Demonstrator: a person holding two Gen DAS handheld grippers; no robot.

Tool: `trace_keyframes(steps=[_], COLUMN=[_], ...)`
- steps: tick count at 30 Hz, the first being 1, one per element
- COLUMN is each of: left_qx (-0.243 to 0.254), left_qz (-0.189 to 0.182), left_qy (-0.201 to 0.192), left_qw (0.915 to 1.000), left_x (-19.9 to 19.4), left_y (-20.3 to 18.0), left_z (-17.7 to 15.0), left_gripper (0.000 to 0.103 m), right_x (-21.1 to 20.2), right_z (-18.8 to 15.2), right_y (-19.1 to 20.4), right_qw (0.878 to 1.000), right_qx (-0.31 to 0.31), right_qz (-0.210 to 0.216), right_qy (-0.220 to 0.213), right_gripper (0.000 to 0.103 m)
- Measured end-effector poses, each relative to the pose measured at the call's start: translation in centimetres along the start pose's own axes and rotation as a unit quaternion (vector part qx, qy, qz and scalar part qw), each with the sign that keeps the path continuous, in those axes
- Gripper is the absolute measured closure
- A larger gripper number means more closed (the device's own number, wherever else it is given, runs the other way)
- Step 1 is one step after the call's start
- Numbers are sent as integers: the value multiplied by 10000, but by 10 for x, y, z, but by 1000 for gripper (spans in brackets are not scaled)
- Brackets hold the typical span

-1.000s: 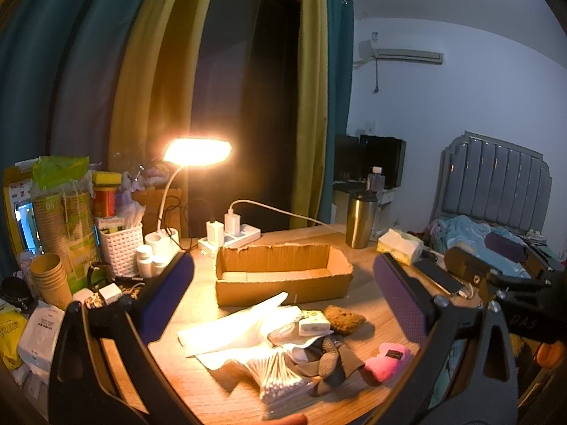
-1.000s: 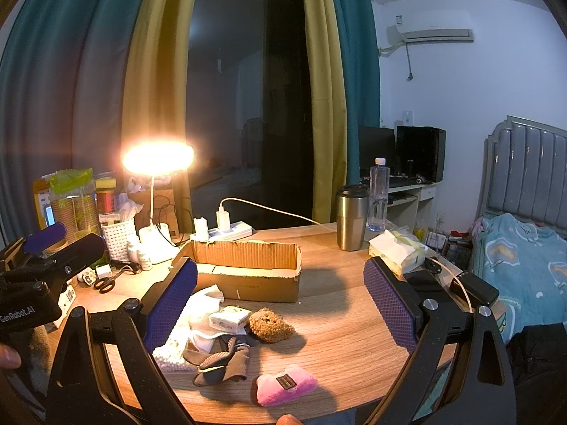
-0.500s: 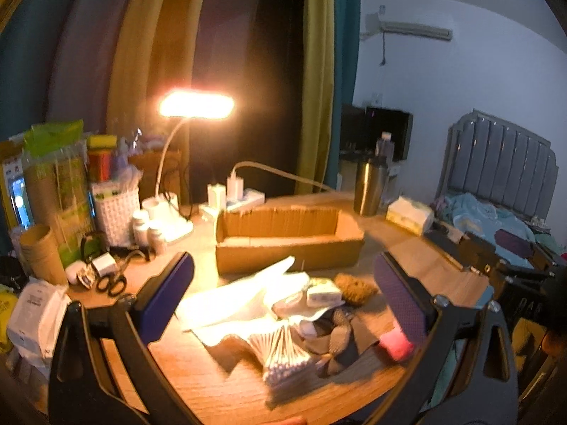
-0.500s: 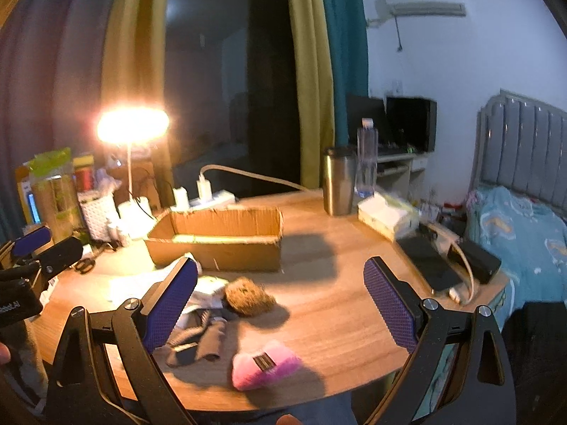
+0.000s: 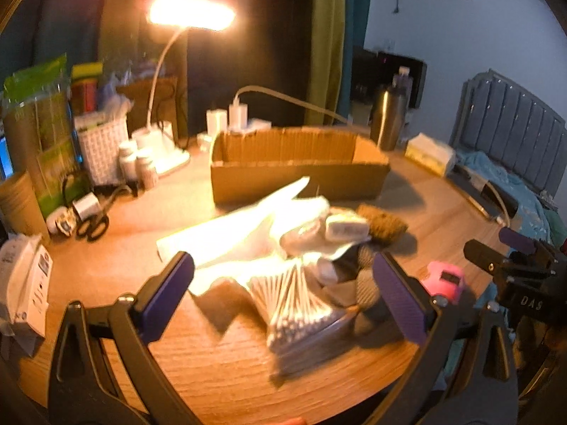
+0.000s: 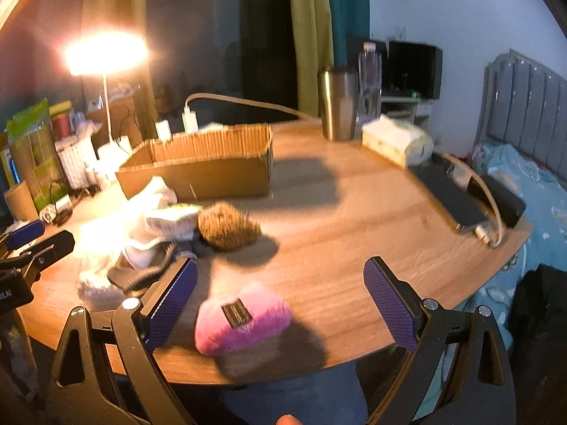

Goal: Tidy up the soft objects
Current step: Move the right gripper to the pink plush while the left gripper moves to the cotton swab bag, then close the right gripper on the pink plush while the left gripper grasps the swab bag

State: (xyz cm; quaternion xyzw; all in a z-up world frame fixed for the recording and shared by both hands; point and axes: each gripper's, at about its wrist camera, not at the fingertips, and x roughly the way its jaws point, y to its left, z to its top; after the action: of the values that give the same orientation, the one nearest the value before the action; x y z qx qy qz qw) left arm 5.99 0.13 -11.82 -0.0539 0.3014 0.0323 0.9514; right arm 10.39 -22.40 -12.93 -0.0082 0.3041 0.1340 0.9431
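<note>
A pile of soft things lies on the round wooden table in front of an open cardboard box (image 5: 297, 166) (image 6: 198, 170). It holds white cloth (image 5: 248, 233) (image 6: 149, 205), a packet of cotton swabs (image 5: 297, 304), a grey glove (image 6: 141, 272), a brown fuzzy ball (image 5: 382, 219) (image 6: 226, 226) and a pink plush piece (image 6: 241, 318) (image 5: 444, 279). My left gripper (image 5: 283, 297) is open and empty above the swab packet. My right gripper (image 6: 280, 301) is open and empty, with the pink plush between its fingers' line, below them.
A lit desk lamp (image 5: 191, 14), white basket (image 5: 102, 145), bottles, scissors (image 5: 94, 219) and packets crowd the table's left. A steel tumbler (image 6: 336, 102), tissue pack (image 6: 397, 138), phone (image 6: 450, 194) and power bank with cable lie right. A bed (image 6: 524, 106) stands beyond.
Both grippers have moved down and forward toward the table. The pile and pink plush now appear larger and closer. Both stay open.
</note>
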Motion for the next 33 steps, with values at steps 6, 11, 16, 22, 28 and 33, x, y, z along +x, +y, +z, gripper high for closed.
trace_keyframes(steps=[6,11,16,22,28,33], left_qx=[-137,-432,-517,-481,-480,-544], left_qz=[23,60,16,-200,-338,-497], left_qy=[493,801,1017,1230,1155,1109], left_qw=[9987,9958,9935,9910,9916,9911], left_x=[28,44,51,58,53,50], left_y=[5,15,19,14,12,15], left_z=[-10,-17,-22,-26,-23,-20], left_gripper=[3,13,14,30,60,70], right_x=[23,34,39,39,38,35], right_z=[-14,-20,-22,-23,-21,-17], right_y=[-4,-6,-4,-3,2,3], right_qw=[9993,9983,9973,9955,9938,9936], right_qx=[51,81,95,120,42,-32], right_qz=[98,178,358,647,886,958], right_qy=[361,555,637,681,669,602], right_gripper=[6,6,6,24,48,57])
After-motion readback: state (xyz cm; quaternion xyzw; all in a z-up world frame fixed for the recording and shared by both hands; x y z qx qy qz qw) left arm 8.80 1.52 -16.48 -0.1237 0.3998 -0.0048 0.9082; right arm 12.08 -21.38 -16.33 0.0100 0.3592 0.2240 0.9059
